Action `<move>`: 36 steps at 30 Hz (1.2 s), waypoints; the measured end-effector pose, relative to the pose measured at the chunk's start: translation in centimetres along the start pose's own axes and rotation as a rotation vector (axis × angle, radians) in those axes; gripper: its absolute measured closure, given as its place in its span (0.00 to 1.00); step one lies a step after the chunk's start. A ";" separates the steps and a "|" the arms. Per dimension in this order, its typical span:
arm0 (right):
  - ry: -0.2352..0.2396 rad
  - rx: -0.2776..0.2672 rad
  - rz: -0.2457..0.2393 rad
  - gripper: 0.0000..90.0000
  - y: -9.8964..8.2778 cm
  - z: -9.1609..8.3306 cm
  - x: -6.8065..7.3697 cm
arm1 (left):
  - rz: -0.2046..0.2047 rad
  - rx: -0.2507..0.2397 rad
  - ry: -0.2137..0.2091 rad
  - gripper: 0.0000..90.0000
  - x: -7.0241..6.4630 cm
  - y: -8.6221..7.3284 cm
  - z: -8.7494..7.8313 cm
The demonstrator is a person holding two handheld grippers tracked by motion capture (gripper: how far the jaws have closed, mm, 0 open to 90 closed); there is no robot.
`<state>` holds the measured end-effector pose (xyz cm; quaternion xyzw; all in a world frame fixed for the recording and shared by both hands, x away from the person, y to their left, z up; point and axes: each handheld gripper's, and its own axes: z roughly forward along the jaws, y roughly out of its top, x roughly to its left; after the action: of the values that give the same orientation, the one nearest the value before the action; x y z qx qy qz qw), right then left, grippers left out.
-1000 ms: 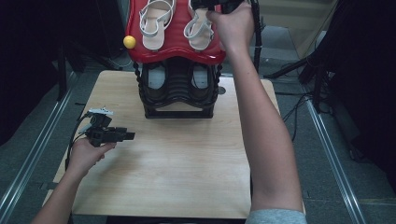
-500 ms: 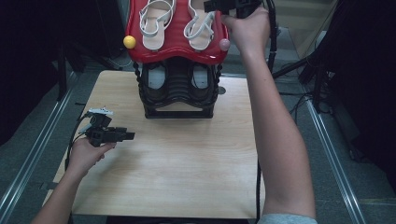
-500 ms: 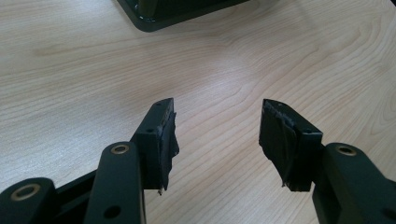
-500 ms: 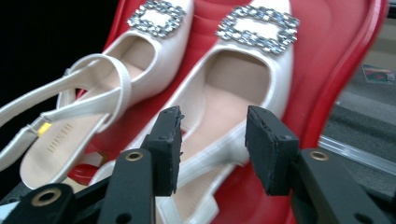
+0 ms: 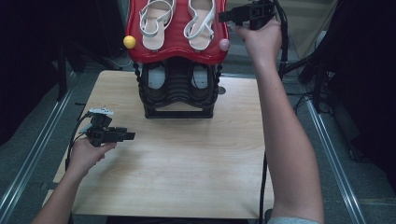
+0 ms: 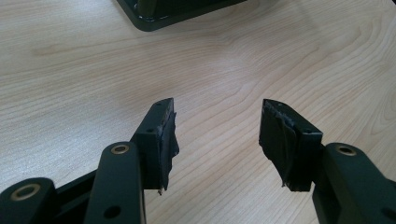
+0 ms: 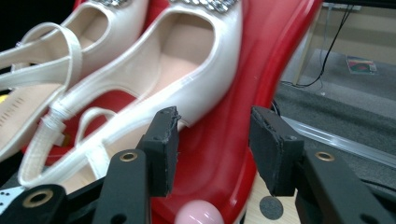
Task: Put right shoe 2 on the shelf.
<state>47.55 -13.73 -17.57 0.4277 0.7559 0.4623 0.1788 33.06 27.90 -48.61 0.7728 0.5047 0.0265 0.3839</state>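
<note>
Overhead, we see the right gripper [image 5: 223,16] beside the right sandal [image 5: 201,21] on the red shelf [image 5: 180,44]. Along it, its fingers [image 7: 161,140], just opening, stand released, sandal [image 7: 154,88] just beyond. Our left gripper [image 6: 215,135] hangs released over the worktop [image 6: 70,70].

Left gripper [image 5: 132,136]: black body, two black jaws with brass-ringed screw holes; pads [image 6: 166,140] wrapped in worn black tape, frayed at the edges. Grey three-cornered plate [image 5: 100,112] on top, black cable [image 5: 73,144] trailing off it.

Right gripper [image 5: 221,17]: same black build, chipped pads [image 7: 273,149], brass-ringed holes, black cable [image 5: 282,32]. Forearms bare; grey sleeve [image 5: 296,220] edge at right arm.
</note>
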 end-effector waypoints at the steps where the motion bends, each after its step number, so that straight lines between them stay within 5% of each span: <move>1: -0.002 0.001 0.005 0.60 -0.2 -0.1 -0.2 | 0.000 0.000 0.000 0.51 0.0 0.0 0.0; 23: -0.069 -0.005 0.057 0.50 -4.2 -0.5 -4.2 | -0.004 0.002 -0.003 0.51 0.0 0.1 0.1; 36: -0.046 -0.011 0.092 0.47 -7.6 -0.7 -5.8 | -0.008 -0.010 -0.006 0.51 0.0 0.2 0.0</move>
<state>46.78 -20.37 -24.39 0.4715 0.7285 0.4644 0.1768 33.23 27.90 -48.50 0.7690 0.5066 0.0253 0.3891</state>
